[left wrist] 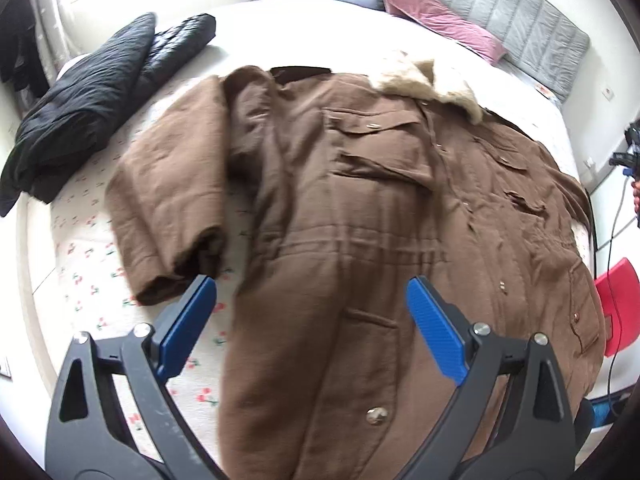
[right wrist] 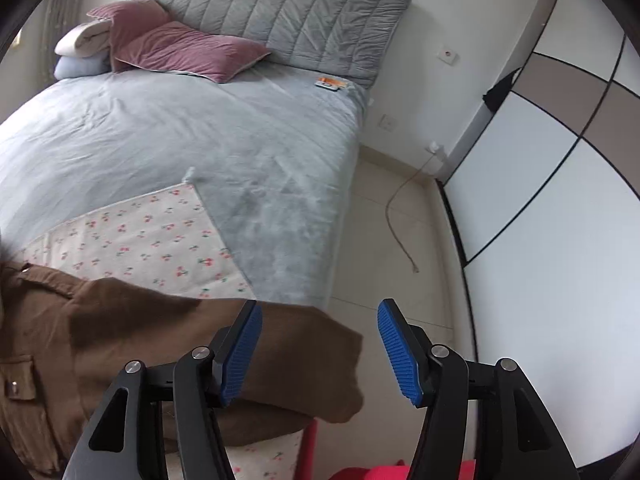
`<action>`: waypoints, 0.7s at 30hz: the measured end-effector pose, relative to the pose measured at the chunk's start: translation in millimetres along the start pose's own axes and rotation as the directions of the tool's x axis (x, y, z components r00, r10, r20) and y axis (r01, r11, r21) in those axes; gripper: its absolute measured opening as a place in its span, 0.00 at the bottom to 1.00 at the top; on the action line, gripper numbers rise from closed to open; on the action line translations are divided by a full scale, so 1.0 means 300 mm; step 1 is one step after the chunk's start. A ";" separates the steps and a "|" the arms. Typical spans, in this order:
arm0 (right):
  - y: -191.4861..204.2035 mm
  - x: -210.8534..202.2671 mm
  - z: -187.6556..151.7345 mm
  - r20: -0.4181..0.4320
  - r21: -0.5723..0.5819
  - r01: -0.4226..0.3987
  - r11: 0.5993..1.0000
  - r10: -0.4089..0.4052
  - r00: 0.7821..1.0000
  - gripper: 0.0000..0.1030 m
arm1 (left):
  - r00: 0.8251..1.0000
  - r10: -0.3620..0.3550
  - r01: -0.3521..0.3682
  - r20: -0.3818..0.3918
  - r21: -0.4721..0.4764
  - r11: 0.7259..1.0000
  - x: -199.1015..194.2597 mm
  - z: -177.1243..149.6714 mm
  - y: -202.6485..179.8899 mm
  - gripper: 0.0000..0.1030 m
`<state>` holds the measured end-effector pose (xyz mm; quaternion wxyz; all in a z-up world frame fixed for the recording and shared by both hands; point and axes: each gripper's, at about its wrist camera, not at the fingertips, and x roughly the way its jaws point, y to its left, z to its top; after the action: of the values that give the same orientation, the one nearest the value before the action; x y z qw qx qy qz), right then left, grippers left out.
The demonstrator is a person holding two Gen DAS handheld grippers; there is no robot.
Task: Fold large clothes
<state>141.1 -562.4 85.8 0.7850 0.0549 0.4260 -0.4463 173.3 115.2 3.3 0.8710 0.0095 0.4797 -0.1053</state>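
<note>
A large brown coat [left wrist: 360, 220] with a pale fur collar [left wrist: 424, 76] lies front up across the bed. One sleeve [left wrist: 168, 200] rests beside the coat's body on the left. My left gripper [left wrist: 312, 284] hovers over the coat's lower front, open wide, nothing between its blue pads. In the right wrist view the other sleeve [right wrist: 296, 352] reaches to the bed's edge. My right gripper [right wrist: 320, 308] is open above that cuff; the left pad [right wrist: 242, 356] is over the cloth, the right pad [right wrist: 400, 356] is over the floor. Neither pad presses on the sleeve.
Black jackets [left wrist: 92, 100] are piled at the bed's far left. A pink pillow [right wrist: 180, 46] and a grey padded headboard [right wrist: 280, 12] stand at the head. A cherry-print sheet [right wrist: 152, 236] lies under the coat. A red object [left wrist: 616, 304], a floor cable [right wrist: 396, 220] and a wardrobe [right wrist: 560, 160] flank the bed.
</note>
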 end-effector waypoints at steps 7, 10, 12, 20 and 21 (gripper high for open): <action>0.286 -0.171 -0.117 -0.016 -0.120 -0.266 0.956 0.266 0.964 0.67 | 0.990 0.138 -0.139 -0.023 -0.225 0.964 0.007 -0.021 0.355 0.93; 0.385 -0.222 -0.183 -0.043 -0.159 -0.331 0.930 0.329 0.944 0.67 | 0.996 0.088 -0.080 0.021 -0.252 0.964 -0.016 -0.057 0.391 0.93; 0.445 -0.242 -0.225 -0.055 -0.183 -0.352 0.918 0.348 0.936 0.67 | 0.998 0.053 -0.044 0.041 -0.186 0.982 -0.016 -0.078 0.344 0.93; 0.640 -0.287 -0.378 -0.113 -0.275 -0.414 0.867 0.399 0.910 0.67 | 0.992 0.083 -0.085 0.098 0.025 0.996 0.085 -0.018 0.114 0.64; 0.653 -0.290 -0.392 -0.117 -0.284 -0.418 0.863 0.401 0.908 0.67 | 0.987 0.128 -0.132 0.094 0.045 0.990 0.104 0.002 0.104 0.52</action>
<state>193.9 -333.9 16.3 0.8491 0.0353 0.4887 -0.1974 196.0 140.3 -25.2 0.8963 0.0584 0.4353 -0.0608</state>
